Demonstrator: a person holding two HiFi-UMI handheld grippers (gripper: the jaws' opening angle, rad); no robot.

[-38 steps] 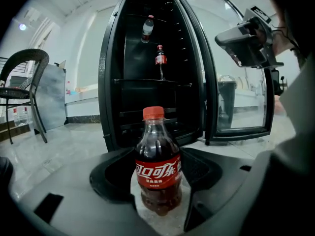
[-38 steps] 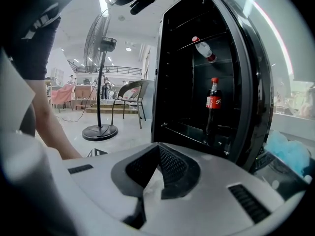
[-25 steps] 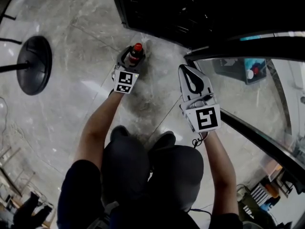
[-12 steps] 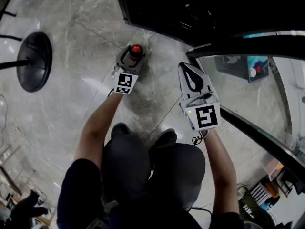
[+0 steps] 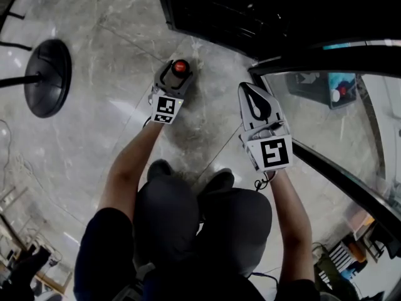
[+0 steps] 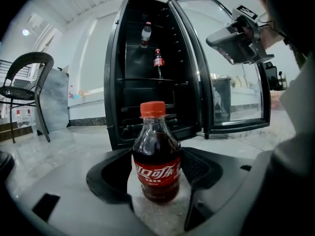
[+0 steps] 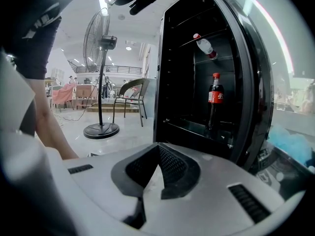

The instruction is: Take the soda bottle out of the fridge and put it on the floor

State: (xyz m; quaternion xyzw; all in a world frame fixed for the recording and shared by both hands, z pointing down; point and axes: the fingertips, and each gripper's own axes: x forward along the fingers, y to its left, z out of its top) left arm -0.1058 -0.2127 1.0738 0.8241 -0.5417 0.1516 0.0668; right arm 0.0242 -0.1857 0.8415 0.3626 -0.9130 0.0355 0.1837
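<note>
The soda bottle (image 6: 156, 156), dark cola with a red cap and red label, stands upright on the grey floor in front of the open black fridge (image 6: 147, 68). My left gripper (image 6: 157, 154) is low around it and open, with a narrow gap on each side. From the head view only the bottle's red cap (image 5: 181, 66) shows inside the left gripper (image 5: 178, 73). My right gripper (image 5: 245, 88) hovers shut and empty beside the glass door (image 5: 338, 111). In its own view, the right gripper (image 7: 158, 156) points at the fridge (image 7: 197, 82).
A second cola bottle (image 7: 215, 100) stands on a fridge shelf and a clear bottle (image 7: 204, 45) lies above it. A floor fan's round base (image 5: 47, 77) sits to the left, and a chair (image 6: 29, 82) is further left. The person's knees fill the lower head view.
The bottle was tilted in the left gripper a second ago and now stands upright on the floor. The left jaws have eased off it. The right gripper barely moved.
</note>
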